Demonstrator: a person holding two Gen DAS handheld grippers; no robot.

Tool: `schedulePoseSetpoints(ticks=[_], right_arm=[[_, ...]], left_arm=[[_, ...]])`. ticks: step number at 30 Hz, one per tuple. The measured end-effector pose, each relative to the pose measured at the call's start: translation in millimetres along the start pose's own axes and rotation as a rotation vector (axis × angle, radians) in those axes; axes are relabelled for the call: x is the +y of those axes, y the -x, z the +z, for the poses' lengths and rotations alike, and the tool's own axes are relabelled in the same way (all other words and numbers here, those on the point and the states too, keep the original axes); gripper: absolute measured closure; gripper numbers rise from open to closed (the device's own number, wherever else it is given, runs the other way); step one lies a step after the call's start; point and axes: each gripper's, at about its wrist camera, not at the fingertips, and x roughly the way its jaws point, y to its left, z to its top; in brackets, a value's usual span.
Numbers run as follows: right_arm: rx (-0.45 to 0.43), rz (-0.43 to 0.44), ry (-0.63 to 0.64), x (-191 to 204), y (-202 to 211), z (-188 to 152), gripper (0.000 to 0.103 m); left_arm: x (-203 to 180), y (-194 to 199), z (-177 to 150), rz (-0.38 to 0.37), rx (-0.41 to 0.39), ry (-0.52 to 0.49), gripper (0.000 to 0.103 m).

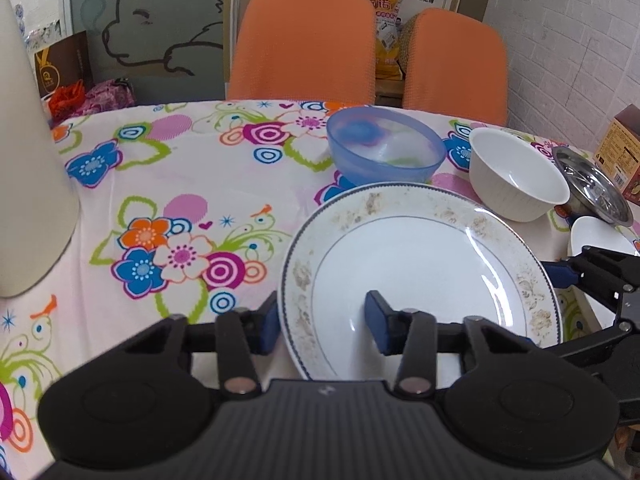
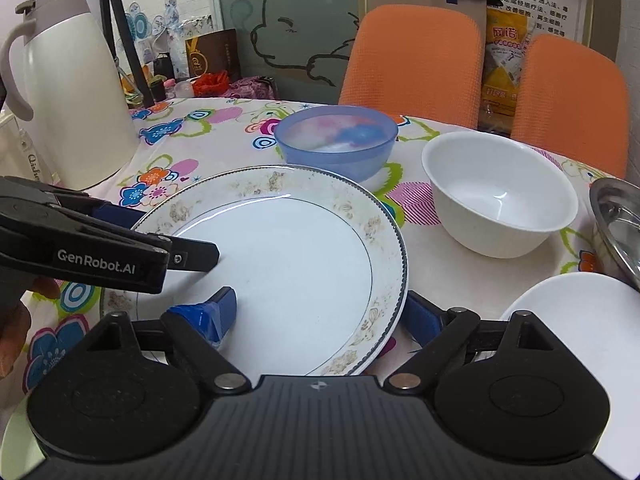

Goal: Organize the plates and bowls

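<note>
Currently I've got both grippers, left gripper [image 1: 326,326] and right gripper [image 2: 320,312], jaws wide, straddling opposite rims of the floral-rimmed plate [image 1: 420,264] (neither clamped yet).

Left tool [image 1: 326,328] and right tool [image 2: 320,316], both spread wide, fingers level and forward.

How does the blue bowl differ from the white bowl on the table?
The blue bowl is translucent, so the tablecloth's flowers show through it; the white bowl is opaque. The blue bowl looks wider and shallower, the white bowl deeper with steeper walls. The blue bowl stands behind the patterned plate, the white bowl to that plate's right. Both stand upright, untouched, and look empty.
</note>
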Motion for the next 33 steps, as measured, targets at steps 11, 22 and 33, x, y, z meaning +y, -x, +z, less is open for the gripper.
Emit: schedulePoseSetpoints(ticks=[11, 22, 33], right_arm=[[-0.100, -0.024, 0.034, 15, 47, 8, 0.046], [-0.179, -0.040, 0.022, 42, 122, -19, 0.046], [-0.094, -0.005, -0.078, 69, 130, -92, 0.046]], left_arm=[[-18, 73, 12, 0.032, -0.065, 0.021, 0.075], [-40, 133, -46, 0.009, -0.065, 0.000, 0.075], [-41, 131, -116, 0.028, 0.016, 0.006, 0.075]])
